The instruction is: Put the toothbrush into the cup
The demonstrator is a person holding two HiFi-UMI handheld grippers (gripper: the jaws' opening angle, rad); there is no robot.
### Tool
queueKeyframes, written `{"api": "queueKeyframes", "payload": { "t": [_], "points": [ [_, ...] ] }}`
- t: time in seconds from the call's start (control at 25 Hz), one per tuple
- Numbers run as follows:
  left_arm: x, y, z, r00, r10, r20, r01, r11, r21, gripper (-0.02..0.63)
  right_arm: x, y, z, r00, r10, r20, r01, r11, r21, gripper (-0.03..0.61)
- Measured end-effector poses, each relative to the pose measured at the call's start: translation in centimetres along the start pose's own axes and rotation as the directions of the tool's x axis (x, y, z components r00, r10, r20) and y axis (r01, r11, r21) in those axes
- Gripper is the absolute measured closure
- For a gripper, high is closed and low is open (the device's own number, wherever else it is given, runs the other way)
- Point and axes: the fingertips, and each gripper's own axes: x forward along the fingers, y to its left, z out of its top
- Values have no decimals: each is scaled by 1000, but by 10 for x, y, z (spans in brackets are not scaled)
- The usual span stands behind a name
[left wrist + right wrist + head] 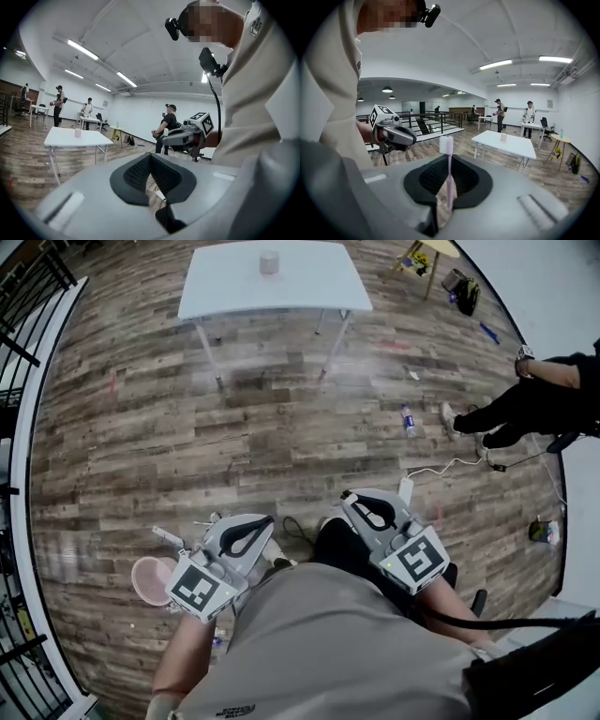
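Toothbrush (449, 178), pink, stood upright with the bristle head uppermost, clamped by its handle in the right tongs (448, 161). Left tongs (150, 159) were closed together with nothing between them and were held beside the right tongs, close to the person's torso. Cup (269, 262) stood on the white surface (309, 282), well apart from both tongs, across the wooden floor (141, 427).

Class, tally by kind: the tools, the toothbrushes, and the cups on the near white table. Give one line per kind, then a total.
Tools: 2, the left tool and the right tool
Toothbrush: 1, gripped in the right tool
Cup: 1
Total: 4
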Motion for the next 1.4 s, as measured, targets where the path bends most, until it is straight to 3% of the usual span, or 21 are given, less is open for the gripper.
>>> {"api": "queueKeyframes", "payload": {
  "t": [0.4,0.72,1.04,1.4],
  "points": [
    [46,51,26,998,50,25,-50,999,-2,607,41,-60,18,998,63,20,-63,998,-3,560],
    [135,95,76,996,87,19,-88,996,23,608,58,-168,35,992,94,82,-92,995,-25,560],
    [222,128,103,994,106,15,-106,994,17,607,58,-271,17,991,79,104,-81,997,8,560],
    [260,183,109,996,85,-17,-85,996,3,608,97,-316,20,993,67,95,-72,996,56,560]
  ]
}}
